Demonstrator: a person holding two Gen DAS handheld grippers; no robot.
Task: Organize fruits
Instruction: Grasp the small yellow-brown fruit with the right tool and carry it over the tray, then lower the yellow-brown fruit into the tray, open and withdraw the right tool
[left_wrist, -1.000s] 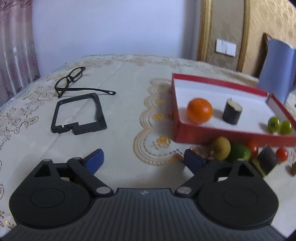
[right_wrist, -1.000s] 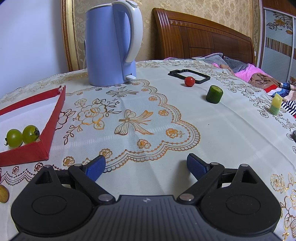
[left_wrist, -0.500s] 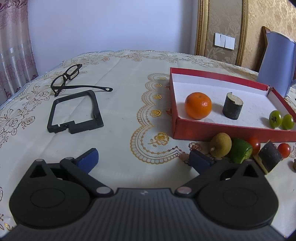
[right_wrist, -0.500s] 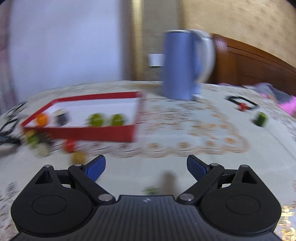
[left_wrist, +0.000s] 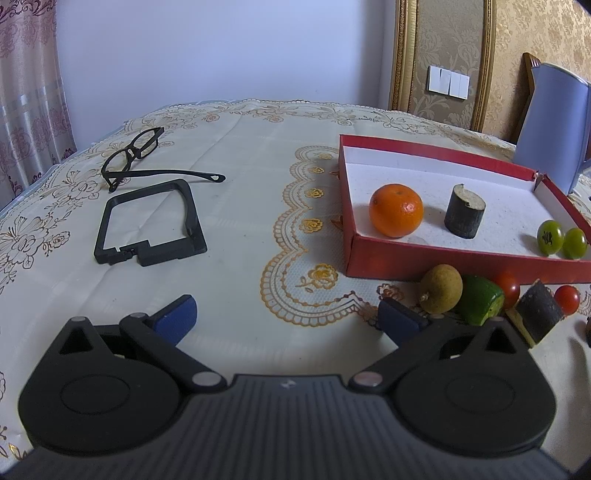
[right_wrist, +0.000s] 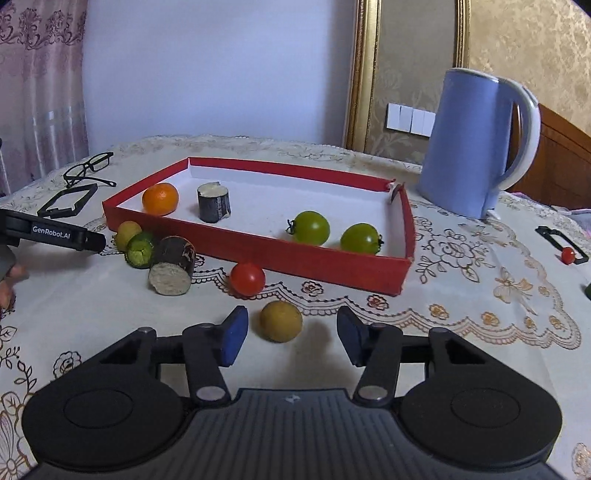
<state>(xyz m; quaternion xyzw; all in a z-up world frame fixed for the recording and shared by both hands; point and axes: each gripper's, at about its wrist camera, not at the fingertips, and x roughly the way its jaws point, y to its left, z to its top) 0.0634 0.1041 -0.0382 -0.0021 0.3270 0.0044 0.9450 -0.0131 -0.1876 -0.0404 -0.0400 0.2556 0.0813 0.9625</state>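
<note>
Swinging my right tongs (right_wrist: 288, 338) away from the kettle (right_wrist: 476, 147), I am now closing them around a brownish fruit (right_wrist: 280, 320) on the table (right_wrist: 461, 295), pads not yet touching. My left tongs (left_wrist: 286, 314) are staying wide apart, empty. The red tray (right_wrist: 295, 254) is holding an orange (right_wrist: 160, 198), a dark cylinder (right_wrist: 213, 202) and two green tomatoes (right_wrist: 312, 228).

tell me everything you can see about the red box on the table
The red box is a shallow open tray, seemingly cardboard, with low red walls and a white inside. It lies flat on the embroidered tablecloth, in front of the blue kettle. One far corner looks split. Inside sit an orange, a dark cut stalk piece standing on end, and two green tomatoes. More fruit lies outside along its near wall.
</note>
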